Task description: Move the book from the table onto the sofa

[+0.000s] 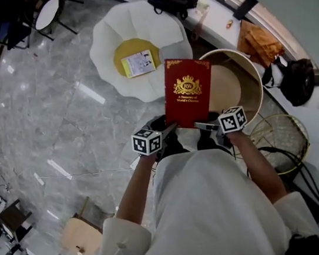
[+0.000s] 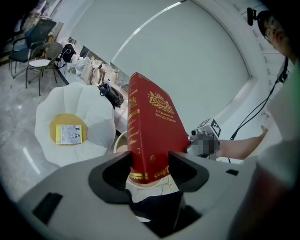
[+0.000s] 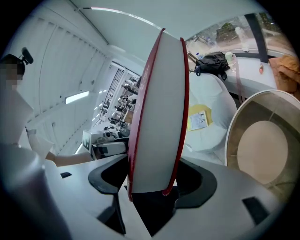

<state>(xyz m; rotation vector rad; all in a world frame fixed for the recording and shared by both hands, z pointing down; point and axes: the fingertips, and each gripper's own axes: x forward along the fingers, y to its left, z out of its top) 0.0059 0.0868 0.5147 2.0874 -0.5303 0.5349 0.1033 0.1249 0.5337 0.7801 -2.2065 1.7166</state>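
Both the left hand-held gripper (image 2: 150, 165) and right hand-held gripper (image 3: 152, 180) clamp the book (image 1: 187, 93) over a grey marble floor (image 1: 57, 121). The white sofa (image 1: 106, 48) stands beside the round bench (image 1: 230, 83).

one book (image 1: 187, 93), two tongs (image 2: 150, 161) (image 3: 152, 178), one sofa (image 1: 106, 48)

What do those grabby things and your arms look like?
The left gripper and right gripper are pale grey with black, curved jaws. Each carries a white cube printed with black square markers. The person wears white sleeves.
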